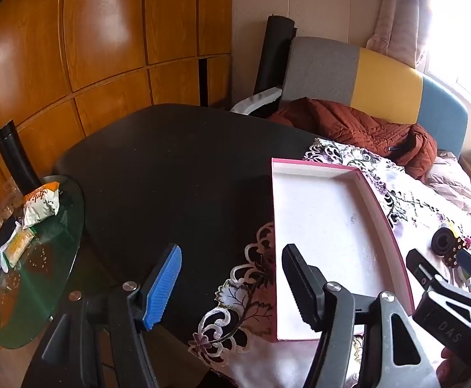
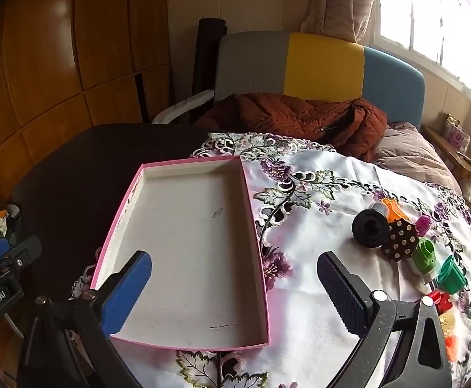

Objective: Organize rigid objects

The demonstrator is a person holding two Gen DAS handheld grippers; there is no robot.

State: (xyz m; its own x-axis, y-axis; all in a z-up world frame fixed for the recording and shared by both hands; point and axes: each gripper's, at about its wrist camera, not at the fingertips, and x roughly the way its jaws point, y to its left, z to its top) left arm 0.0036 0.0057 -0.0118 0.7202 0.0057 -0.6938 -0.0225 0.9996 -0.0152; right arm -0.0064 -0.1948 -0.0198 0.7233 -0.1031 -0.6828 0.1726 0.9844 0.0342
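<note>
Two grippers are held above a dark tabletop (image 2: pixel 73 168), both with fingers spread wide and nothing between them. The left gripper (image 1: pixel 232 287) is poised over the near left edge of a shallow pink-rimmed box (image 1: pixel 338 177), one blue finger (image 1: pixel 162 286) hanging over bare dark tabletop and the other over the box floor. The right gripper (image 2: pixel 235 291) is poised over the box's (image 2: pixel 254 226) near right corner, so that the box wall lies between its fingers.

The box is seen lying empty, partly on an embroidered white cloth (image 2: pixel 316 174) and partly on the dark surface. The small rigid pieces are gathered on the cloth to the right of the box, well apart from it: a black roll (image 2: pixel 370 229), touching it a dark dotted piece (image 2: pixel 400 244), then a light green piece (image 2: pixel 424 253), a dark green cup (image 2: pixel 451 274), a red piece (image 2: pixel 438 300) and an orange piece (image 2: pixel 395 211) behind.

Open cloth is left between box and pieces. A rust-coloured jacket (image 2: pixel 300 116) is heaped beyond the far edge, before a grey, yellow and blue headboard (image 2: pixel 322 64). A cluttered glass side table (image 1: pixel 57 258) stands just beside the tabletop on the left.
</note>
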